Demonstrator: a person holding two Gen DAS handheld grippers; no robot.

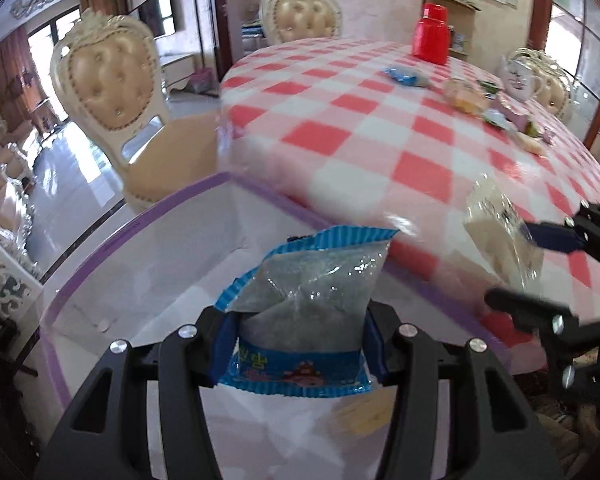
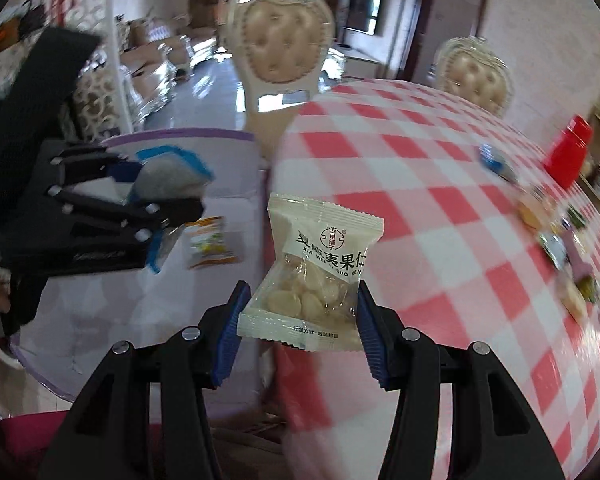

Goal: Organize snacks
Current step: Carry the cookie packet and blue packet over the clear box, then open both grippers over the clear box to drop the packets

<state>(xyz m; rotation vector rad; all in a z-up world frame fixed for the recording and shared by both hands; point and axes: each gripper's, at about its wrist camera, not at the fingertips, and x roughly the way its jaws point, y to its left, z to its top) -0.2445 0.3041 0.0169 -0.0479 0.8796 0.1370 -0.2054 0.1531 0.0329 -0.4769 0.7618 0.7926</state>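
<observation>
Here the table (image 1: 380, 128), under a red-and-white check cloth, fills the upper right of the left wrist view and the right half of the right wrist view. Beside it, at the lower left of both views, stands a white box (image 1: 140, 280) with a purple rim; in the right wrist view a small orange-and-white packet (image 2: 210, 242) lies on its floor. Two cream tufted chairs (image 1: 112, 84) stand behind the table, one left of it and one at its far end. A red jar (image 1: 431, 32) sits at the far edge of the table, top right in the left wrist view, with a scatter of loose snacks (image 1: 496, 108) near it along the right edge, too blurred to tell apart. The left gripper (image 1: 296, 344), bottom centre of its view, is partly open with its blue pads pressed on the sides of a blue pack (image 1: 300, 312) with a clear window, held upright over the box. The right gripper (image 2: 300, 328), bottom centre of its own view, is likewise partly open and clamped on a white nut pack (image 2: 320, 264) with pale nuts showing through, held above the seam between the box and the table edge.
</observation>
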